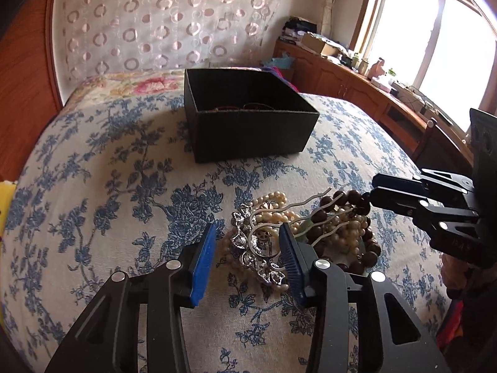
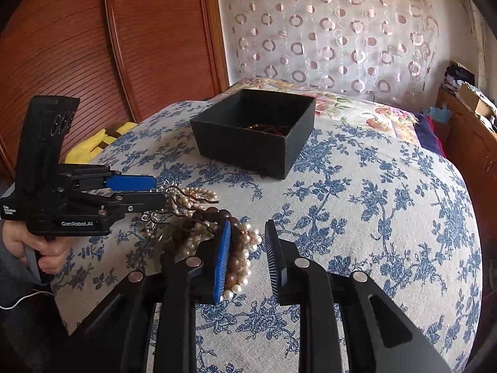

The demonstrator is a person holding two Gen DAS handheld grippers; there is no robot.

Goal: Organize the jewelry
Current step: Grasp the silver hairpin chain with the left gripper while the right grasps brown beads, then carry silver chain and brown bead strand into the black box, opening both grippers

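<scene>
Left wrist — jewelry pile (image 1: 298, 233) between gripper (image 1: 248, 248)

I count one black box (image 1: 248, 118) on the bed. Near it lies one jewelry pile (image 1: 298, 236): one silver hair comb (image 1: 257, 248), one dark bead string (image 1: 348, 205).

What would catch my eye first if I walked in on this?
Probably the tangled heap of jewelry on the blue-flowered bedspread: pearl strands, dark wooden beads and a silver hair comb. Both open grippers, left and right, sit at it. Behind stands an open black box with a few pieces inside.
</scene>
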